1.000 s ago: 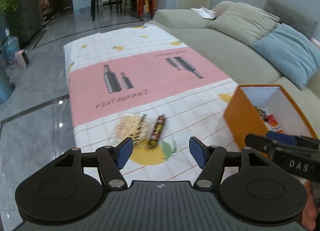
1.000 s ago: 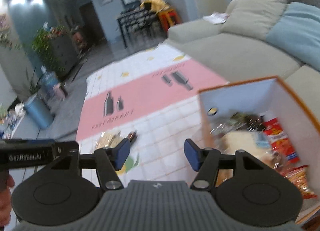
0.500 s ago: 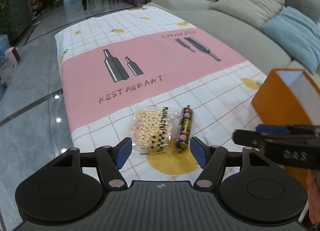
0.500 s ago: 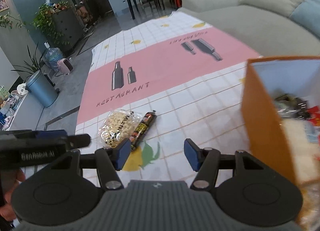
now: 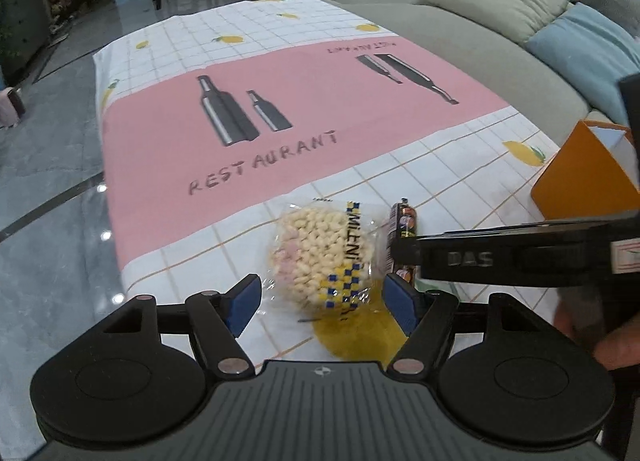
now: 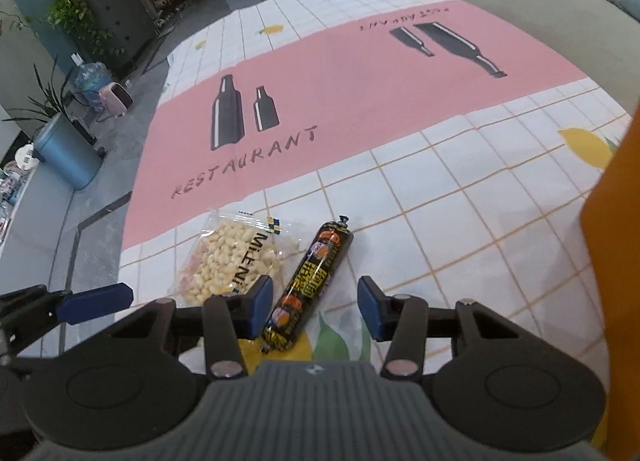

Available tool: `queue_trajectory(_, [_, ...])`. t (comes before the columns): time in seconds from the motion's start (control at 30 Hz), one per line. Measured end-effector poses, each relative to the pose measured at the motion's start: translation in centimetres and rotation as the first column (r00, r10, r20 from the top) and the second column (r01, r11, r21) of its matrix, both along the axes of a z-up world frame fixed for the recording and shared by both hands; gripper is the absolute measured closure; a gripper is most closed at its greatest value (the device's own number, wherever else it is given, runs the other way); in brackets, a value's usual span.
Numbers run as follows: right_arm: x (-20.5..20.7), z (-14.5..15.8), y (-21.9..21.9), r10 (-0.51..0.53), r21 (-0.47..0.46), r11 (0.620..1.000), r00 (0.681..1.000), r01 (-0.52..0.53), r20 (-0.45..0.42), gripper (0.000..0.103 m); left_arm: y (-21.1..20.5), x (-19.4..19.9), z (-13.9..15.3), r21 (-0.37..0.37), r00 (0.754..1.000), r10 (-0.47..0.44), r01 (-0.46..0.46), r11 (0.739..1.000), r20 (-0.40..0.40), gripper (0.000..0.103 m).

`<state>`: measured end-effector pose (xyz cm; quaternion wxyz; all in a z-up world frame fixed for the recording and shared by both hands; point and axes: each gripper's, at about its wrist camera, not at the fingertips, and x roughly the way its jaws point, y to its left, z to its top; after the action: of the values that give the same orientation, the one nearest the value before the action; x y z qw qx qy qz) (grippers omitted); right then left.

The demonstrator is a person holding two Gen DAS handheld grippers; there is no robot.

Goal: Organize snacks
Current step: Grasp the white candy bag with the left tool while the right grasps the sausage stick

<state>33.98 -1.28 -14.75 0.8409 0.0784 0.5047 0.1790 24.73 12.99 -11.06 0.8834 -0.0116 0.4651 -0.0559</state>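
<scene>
Right wrist view showed the sausage stick (image 6: 307, 288) lying on the surface (image 6: 460, 221) beside the puffed-snack bag (image 6: 228, 257), between the right gripper (image 6: 316, 307)'s unclenched, closing jaws, which needed centring before pinching; the left gripper (image 5: 322, 303)'s jaws, opening, straddled the bag untouched.

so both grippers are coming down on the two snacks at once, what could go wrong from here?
The clear puff bag and the dark sausage stick lie almost touching, so the left gripper, jaws opening around the bag, may catch the stick too. The right gripper, jaws closing with the stick between them, may pinch the bag's edge. In the left wrist view the right gripper crosses just beyond the left fingers, so they may collide.
</scene>
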Motion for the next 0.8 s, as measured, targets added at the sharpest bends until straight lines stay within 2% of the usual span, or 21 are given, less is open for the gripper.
queue_trajectory(0.1, [0.6, -0.7, 0.4, 0.004, -0.019, 1.000, 1.000, -0.005, -0.017, 0.063, -0.4, 0.6, -0.4, 0.029, 1.000, -0.023, 0.023, 0.999, -0.003, 0.021])
queue_trajectory(0.2, [1.1, -1.3, 0.4, 0.012, 0.020, 1.000, 0.999, -0.011, -0.045, 0.065, -0.6, 1.2, -1.1, 0.046, 0.999, -0.032, 0.033, 0.998, -0.018, 0.020])
queue_trajectory(0.23, [1.1, -1.4, 0.4, 0.021, 0.025, 0.999, 0.999, -0.020, -0.043, 0.069, -0.6, 1.3, -1.2, 0.051, 0.999, -0.028, 0.029, 0.998, -0.020, 0.020])
queue_trajectory(0.27, [1.1, -1.4, 0.5, 0.038, 0.020, 0.999, 0.998, -0.037, -0.040, 0.076, -0.5, 1.4, -1.4, 0.050, 0.999, -0.026, 0.027, 0.998, -0.020, 0.020])
queue_trajectory(0.33, [1.2, -1.3, 0.4, 0.046, -0.002, 0.999, 0.998, -0.046, -0.046, 0.081, -0.3, 1.6, -1.6, 0.031, 0.999, -0.027, 0.028, 0.999, -0.025, 0.020])
queue_trajectory(0.63, [-0.1, -1.1, -2.7, 0.018, -0.034, 0.999, 0.997, -0.021, -0.071, 0.082, -0.5, 3.2, -2.9, 0.019, 0.999, -0.007, 0.007, 1.000, -0.038, 0.012])
queue_trajectory(0.8, [-0.7, -1.2, -3.2, 0.023, -0.026, 0.999, 0.998, -0.025, -0.060, 0.082, -2.2, 3.7, -3.6, 0.108, 0.997, -0.062, 0.067, 0.992, -0.043, 0.009])
